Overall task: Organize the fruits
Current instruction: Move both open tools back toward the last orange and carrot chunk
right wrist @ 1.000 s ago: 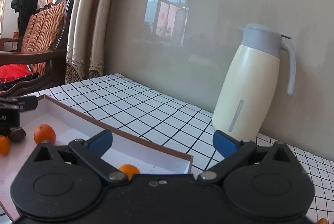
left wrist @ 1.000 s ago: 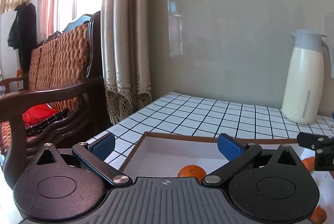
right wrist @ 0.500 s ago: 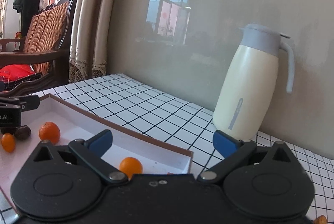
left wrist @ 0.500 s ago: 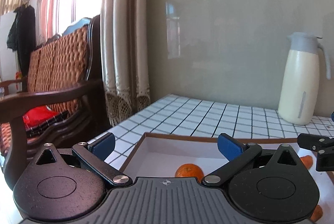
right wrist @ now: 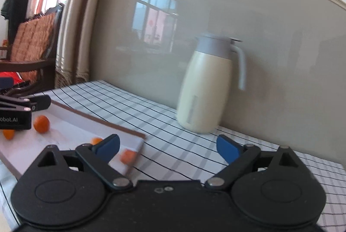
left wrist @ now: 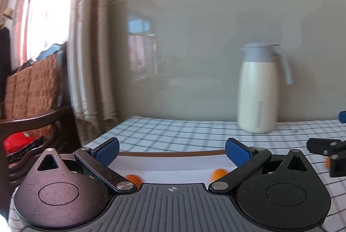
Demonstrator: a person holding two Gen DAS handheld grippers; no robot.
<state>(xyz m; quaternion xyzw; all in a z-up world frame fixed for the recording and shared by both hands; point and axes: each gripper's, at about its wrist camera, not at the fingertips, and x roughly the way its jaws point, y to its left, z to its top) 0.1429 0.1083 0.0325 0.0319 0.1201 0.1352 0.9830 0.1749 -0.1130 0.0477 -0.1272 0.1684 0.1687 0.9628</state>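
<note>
Right wrist: tray (right wrist: pixel 64 123) farther left than before

only legible txt: "obot.ai", cut off at frame edge, on left gripper (right wrist: pixel 15 111) body.

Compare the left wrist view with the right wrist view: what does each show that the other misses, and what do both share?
Only the left wrist view shows the left gripper with both fingers spread, nothing between them. Only the right wrist view shows the right gripper, its jaws closing on nothing, and a coat hanging beside the window. Both share the cream jug, the white tray holding small oranges, the checked tablecloth and the wooden chair.
</note>
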